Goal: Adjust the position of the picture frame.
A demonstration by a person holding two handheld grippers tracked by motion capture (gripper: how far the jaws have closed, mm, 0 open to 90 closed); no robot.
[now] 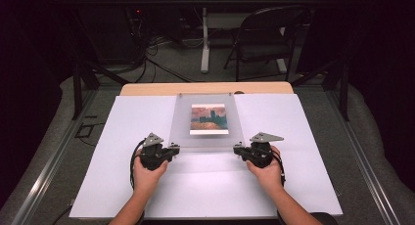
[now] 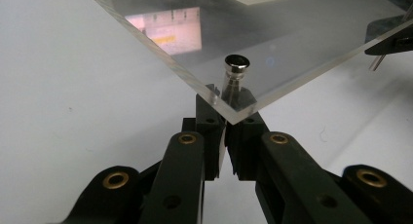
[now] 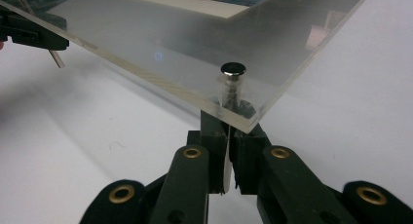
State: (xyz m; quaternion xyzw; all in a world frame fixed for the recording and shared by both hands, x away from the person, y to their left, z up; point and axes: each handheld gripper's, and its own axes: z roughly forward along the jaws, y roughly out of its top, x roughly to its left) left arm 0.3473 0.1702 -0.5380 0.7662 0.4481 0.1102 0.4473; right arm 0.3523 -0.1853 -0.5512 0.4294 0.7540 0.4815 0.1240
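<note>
This looks like a lab or a recording studio rather than a home. A wooden table (image 1: 205,88) is covered with a plain white sheet (image 1: 122,151) and stands inside a frame of metal rails (image 1: 49,161), with black struts (image 1: 85,76) at its sides. Dark curtains hang all around. Behind the table, loose cables (image 1: 161,63) trail over grey carpet (image 1: 181,58), a black folding chair (image 1: 266,39) stands by a white desk leg (image 1: 205,39), and what seems to be equipment with a small red light (image 1: 138,11) sits in the gloom.
</note>
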